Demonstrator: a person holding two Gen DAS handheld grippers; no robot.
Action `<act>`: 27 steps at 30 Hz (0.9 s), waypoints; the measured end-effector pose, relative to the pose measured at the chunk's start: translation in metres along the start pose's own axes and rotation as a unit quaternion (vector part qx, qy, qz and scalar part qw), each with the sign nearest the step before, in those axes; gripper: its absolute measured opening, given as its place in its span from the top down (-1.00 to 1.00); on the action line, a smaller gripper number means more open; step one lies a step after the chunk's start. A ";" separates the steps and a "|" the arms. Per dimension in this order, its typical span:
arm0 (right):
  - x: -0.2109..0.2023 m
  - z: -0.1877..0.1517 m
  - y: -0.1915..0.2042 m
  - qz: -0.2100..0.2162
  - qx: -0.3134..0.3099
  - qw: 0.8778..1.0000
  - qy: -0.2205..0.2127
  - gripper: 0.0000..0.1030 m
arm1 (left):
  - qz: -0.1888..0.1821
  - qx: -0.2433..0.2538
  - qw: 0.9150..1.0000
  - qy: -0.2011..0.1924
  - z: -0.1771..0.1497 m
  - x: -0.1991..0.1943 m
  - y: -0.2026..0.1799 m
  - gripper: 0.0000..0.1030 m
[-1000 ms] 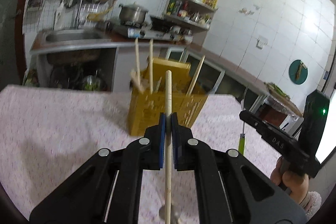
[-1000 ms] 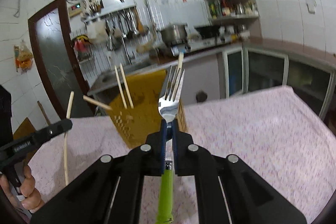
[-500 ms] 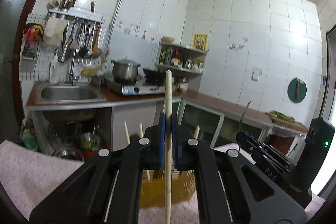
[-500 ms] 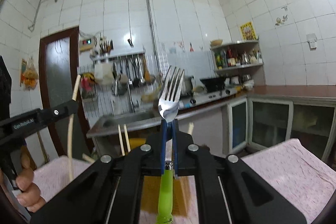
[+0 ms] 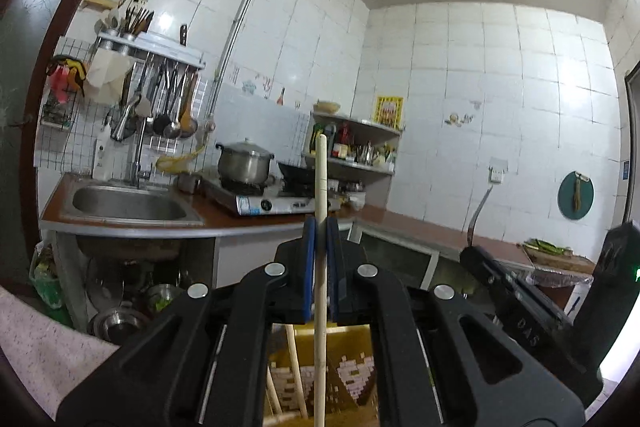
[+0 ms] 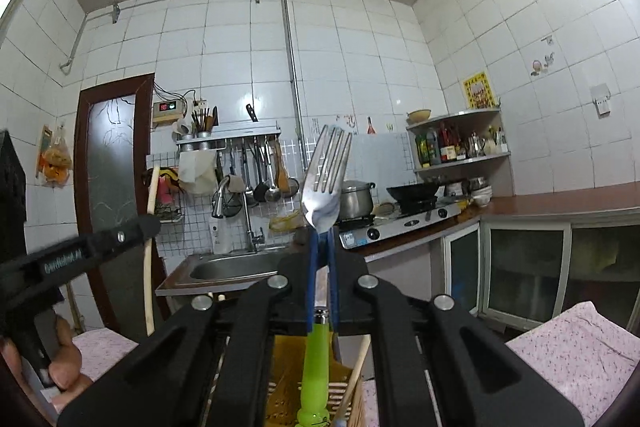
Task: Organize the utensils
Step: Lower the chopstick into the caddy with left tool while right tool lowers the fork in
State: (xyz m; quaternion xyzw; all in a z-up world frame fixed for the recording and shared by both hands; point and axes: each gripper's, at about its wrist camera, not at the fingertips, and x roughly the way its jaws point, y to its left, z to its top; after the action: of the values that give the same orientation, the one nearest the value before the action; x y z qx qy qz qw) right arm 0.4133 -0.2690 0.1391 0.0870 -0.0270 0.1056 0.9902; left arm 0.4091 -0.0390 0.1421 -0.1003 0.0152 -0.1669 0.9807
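Note:
My left gripper [image 5: 320,227] is shut on a pale wooden chopstick [image 5: 321,179] that stands upright between its blue pads. Beneath it, mostly hidden by the jaws, is the yellow utensil basket [image 5: 352,367] with other chopsticks leaning inside. My right gripper [image 6: 321,239] is shut on a fork [image 6: 326,183], tines up, green handle [image 6: 315,375] hanging down over the same yellow basket [image 6: 282,395]. In the right wrist view the left gripper [image 6: 150,223] shows at the left with its chopstick [image 6: 149,259]. The right gripper [image 5: 470,251] appears at the right of the left wrist view.
A pink speckled tablecloth [image 6: 576,347] covers the table under the basket. Behind stand a counter with a steel sink [image 5: 128,203], a gas stove with a pot [image 5: 244,163], a rack of hanging ladles [image 5: 168,107] and a corner shelf of bottles [image 6: 456,143]. A hand [image 6: 64,367] holds the left gripper.
Both grippers have risen and tipped up towards level, so the basket has slid from the middle to the bottom edge of each view. Chopstick and fork stay clamped.

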 end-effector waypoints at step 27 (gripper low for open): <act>0.008 -0.042 -0.010 -0.021 -0.013 1.000 -0.017 0.89 | 0.031 0.044 0.998 -0.010 -0.041 0.033 0.000 0.91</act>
State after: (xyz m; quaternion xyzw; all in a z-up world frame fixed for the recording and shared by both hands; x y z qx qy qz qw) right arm 0.4247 -0.2695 0.0968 0.0766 -0.0433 0.0829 0.9927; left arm 0.4375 -0.0577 0.1018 -0.0579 0.0008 -0.1358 0.9890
